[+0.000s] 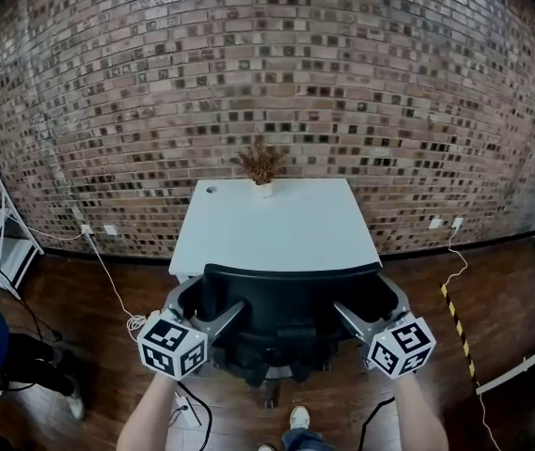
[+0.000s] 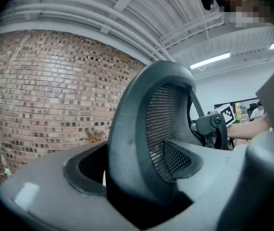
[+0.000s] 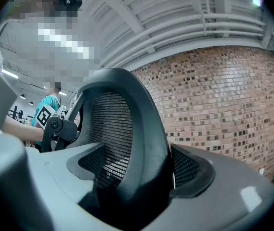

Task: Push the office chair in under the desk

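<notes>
Black office chair [image 1: 286,299], sides clamped by outstretched left tool [image 1: 212,303] and right tool [image 1: 369,303].

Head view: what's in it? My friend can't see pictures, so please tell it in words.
Seen from above, the left hand-held gripper and the right hand-held gripper clamp the two sides of a black chair back. The chair sits at the near edge of a white desk with a small dried plant, against a brick wall.

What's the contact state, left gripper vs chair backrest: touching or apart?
Touching. The left gripper view shows the chair backrest wedged between the jaws of the left gripper, with the mesh-side pad pressed against it.
</notes>
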The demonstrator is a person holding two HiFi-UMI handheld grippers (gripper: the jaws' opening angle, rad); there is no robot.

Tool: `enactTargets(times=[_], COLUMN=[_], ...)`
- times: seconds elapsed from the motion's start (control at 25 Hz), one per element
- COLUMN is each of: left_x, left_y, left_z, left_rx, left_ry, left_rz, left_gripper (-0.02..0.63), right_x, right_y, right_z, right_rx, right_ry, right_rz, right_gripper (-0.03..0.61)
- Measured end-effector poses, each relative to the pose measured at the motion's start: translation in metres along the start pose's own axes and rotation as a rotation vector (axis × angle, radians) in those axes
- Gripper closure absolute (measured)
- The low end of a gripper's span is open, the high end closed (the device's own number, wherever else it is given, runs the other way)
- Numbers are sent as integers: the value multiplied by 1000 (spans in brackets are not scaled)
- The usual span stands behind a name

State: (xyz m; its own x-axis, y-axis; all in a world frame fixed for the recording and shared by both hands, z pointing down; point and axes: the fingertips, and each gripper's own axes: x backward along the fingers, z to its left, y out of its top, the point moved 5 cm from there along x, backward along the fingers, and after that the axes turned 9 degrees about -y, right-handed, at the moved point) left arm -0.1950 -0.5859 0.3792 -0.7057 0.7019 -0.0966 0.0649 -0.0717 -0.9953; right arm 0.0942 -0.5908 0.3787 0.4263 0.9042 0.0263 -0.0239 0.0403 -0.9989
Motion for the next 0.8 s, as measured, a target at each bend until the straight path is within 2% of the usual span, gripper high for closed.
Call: enactTargets(times=[0.8], left_x=[-54], left_y=[5], left_z=[68], left_rx=[2], left_ry=[19], left_rz=[-7], left_gripper=[222], right_x=[-85], right_y=[-5], right_z=[-30], right_rx=[0], right_ry=[17], right_rz=[9], right_gripper=[156])
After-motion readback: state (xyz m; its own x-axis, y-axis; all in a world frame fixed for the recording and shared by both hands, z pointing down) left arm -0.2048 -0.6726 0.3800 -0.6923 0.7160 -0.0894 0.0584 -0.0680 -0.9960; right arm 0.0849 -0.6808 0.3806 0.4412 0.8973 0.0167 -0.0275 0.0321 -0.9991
